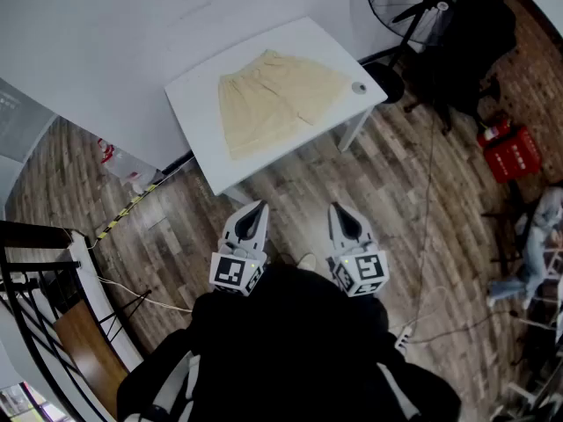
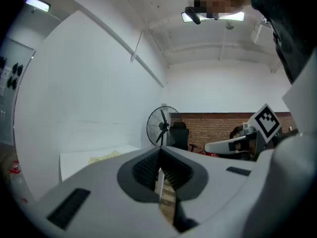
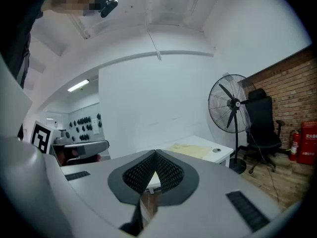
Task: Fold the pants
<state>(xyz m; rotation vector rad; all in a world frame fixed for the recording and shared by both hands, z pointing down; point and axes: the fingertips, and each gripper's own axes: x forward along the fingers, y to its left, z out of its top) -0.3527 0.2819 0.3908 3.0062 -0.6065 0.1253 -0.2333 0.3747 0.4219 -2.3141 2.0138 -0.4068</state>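
Pale yellow fabric pants (image 1: 277, 99) lie flat on the white rectangular worktop (image 1: 195, 120). The left claw (image 1: 256, 207) and right claw (image 1: 339, 208) hover before the worktop, both pressed together and empty.

- The left gripper (image 1: 255, 209) is held out in front of the torso (image 1: 295, 341) and points forward. Its jaws are closed together with nothing between them.
- The right gripper (image 1: 339, 209) is just beside it and roughly parallel. Its jaws meet at the tips and are also empty.
- Both grippers stay close to the body; the hands holding them are hidden.
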